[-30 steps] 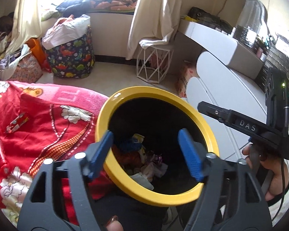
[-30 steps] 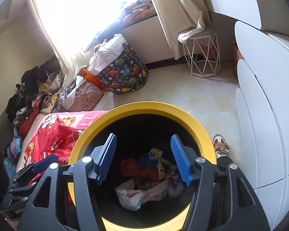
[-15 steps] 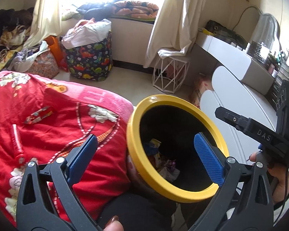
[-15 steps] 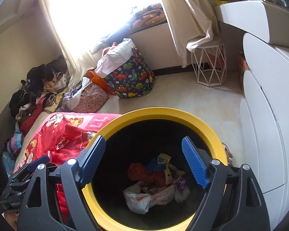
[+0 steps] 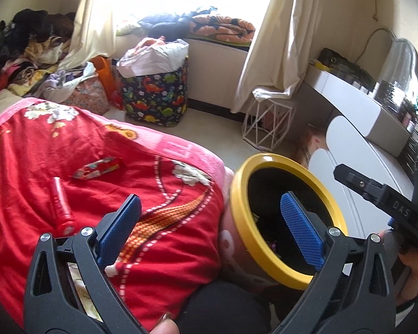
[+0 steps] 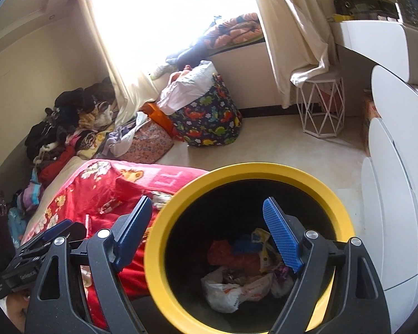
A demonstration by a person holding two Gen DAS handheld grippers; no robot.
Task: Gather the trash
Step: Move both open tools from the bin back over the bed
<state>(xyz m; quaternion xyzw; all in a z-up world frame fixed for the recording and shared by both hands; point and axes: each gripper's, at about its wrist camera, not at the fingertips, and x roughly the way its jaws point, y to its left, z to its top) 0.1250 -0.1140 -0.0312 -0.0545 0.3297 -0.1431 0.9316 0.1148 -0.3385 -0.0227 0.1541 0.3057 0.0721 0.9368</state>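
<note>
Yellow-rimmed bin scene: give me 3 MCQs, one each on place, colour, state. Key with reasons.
1. Where does the red tube-shaped wrapper lie?
A. on the red floral blanket
B. inside the bin
C. on the white wire stool

2. What colour are the pads on the tongs?
A. green
B. blue
C. orange

3. What state are the left tongs in?
A. shut on a wrapper
B. shut, empty
C. open, empty

Key:
1 A: the red tube-shaped wrapper rests on the red floral blanket, apart from the black bin with the yellow rim.
2 B: the pads are blue in both wrist views.
3 C: the left tongs stand spread wide with nothing between them; the right tongs likewise.
</note>
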